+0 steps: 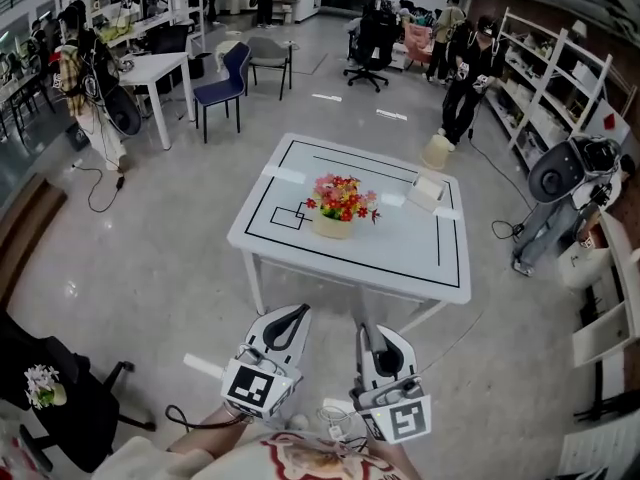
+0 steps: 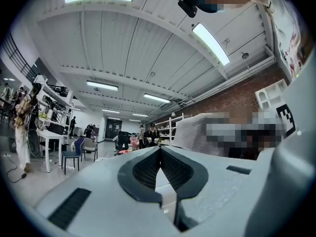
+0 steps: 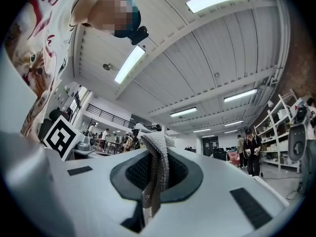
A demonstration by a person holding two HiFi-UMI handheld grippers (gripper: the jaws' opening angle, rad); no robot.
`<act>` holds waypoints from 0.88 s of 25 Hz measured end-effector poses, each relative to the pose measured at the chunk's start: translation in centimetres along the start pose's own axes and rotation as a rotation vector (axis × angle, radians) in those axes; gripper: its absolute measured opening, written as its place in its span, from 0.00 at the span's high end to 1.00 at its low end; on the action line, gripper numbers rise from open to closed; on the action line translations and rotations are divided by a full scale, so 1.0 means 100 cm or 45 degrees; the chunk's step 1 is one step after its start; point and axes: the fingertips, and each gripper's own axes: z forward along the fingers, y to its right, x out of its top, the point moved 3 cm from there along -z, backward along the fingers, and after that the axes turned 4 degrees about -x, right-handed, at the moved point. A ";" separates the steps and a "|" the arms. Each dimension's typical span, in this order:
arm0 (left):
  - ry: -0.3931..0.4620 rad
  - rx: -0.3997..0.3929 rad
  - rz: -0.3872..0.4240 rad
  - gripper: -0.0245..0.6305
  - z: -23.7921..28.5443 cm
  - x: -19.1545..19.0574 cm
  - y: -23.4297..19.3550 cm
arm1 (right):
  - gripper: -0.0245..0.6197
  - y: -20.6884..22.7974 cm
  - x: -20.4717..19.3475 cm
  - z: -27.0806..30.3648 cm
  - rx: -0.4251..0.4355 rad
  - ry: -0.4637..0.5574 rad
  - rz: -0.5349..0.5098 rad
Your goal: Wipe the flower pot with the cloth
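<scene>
A big open workroom with a pale polished floor: a blue chair [image 1: 225, 80] and desks off to the left, white shelving [image 1: 560, 78] along the right wall, and a white table [image 1: 290, 243] with black taped lines in the middle.

On that table, about centre, stands the flower pot [image 1: 334, 226], cream-coloured and upright, filled with red and yellow flowers [image 1: 342, 198]. A small white box [image 1: 427, 190] sits towards the table's far right corner, well apart from the pot.

The person stands back from the table's near edge with both tools close to the body, so neither reaches the pot. The left gripper [image 1: 297, 313] points level at the table, jaws pressed together with nothing between them; I'd guess it is kept free to steady the pot. The right gripper [image 1: 366, 330] tilts slightly upward, its jaws clamped on a fold of grey knitted cloth [image 3: 158, 167], which sticks up past the tips, ready to rub. The wiping has not begun.
</scene>
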 end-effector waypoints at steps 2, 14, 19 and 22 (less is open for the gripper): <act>-0.010 0.002 0.010 0.96 0.003 -0.002 0.000 | 0.95 0.004 0.000 -0.001 -0.008 0.004 0.007; -0.046 0.081 0.009 0.96 0.022 -0.022 -0.038 | 0.95 0.022 -0.036 0.034 0.019 -0.023 0.053; -0.013 0.047 0.060 0.96 0.066 -0.019 -0.081 | 0.95 0.047 -0.048 0.078 -0.009 -0.006 0.035; 0.023 0.030 0.064 0.96 0.101 -0.009 -0.109 | 0.95 0.066 -0.052 0.115 -0.032 0.019 0.005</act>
